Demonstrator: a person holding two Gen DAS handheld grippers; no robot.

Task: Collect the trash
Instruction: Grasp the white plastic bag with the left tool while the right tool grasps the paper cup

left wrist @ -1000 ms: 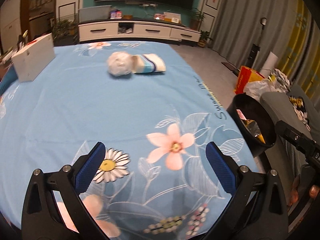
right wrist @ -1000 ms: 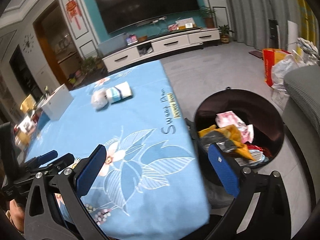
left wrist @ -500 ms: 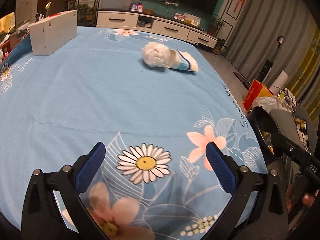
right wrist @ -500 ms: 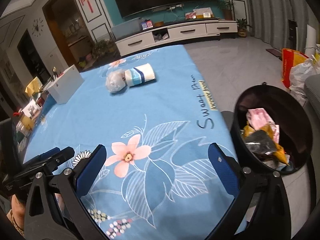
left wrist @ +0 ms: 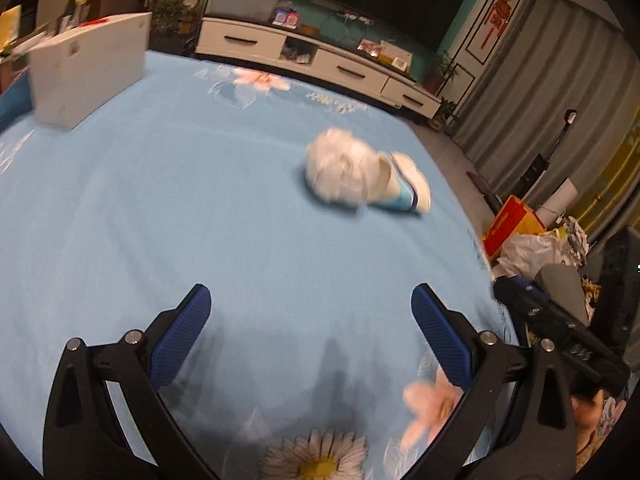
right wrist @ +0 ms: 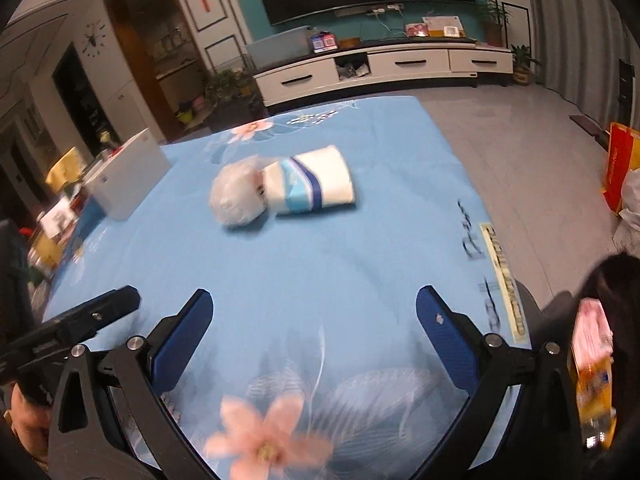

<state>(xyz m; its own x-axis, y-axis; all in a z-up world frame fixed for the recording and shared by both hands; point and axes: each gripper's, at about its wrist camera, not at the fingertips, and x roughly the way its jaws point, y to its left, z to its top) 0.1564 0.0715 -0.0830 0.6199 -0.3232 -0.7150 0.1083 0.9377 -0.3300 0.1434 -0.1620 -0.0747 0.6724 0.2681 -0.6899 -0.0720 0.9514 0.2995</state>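
Note:
On the blue flowered tablecloth [left wrist: 200,208] lie a crumpled clear plastic bag [left wrist: 340,172] [right wrist: 236,196] and a white paper cup with blue stripes [left wrist: 404,190] [right wrist: 312,184], on its side and touching the bag. My left gripper [left wrist: 310,332] stands open, well short of both, with nothing between its fingers. My right gripper [right wrist: 314,330] is open and empty too, also short of them. The black trash bin [right wrist: 600,360] with wrappers inside shows at the right edge of the right wrist view.
A white box [left wrist: 88,72] [right wrist: 128,176] stands at the table's far left. The table's right edge drops to the floor, where a red bag [left wrist: 508,220] and white plastic bags [left wrist: 532,248] lie. A TV cabinet [right wrist: 380,68] lines the far wall.
Both grippers have moved forward over the table toward the bag and cup, which look larger now. The bin has slid to the right edge of the right view. Both grippers stay open.

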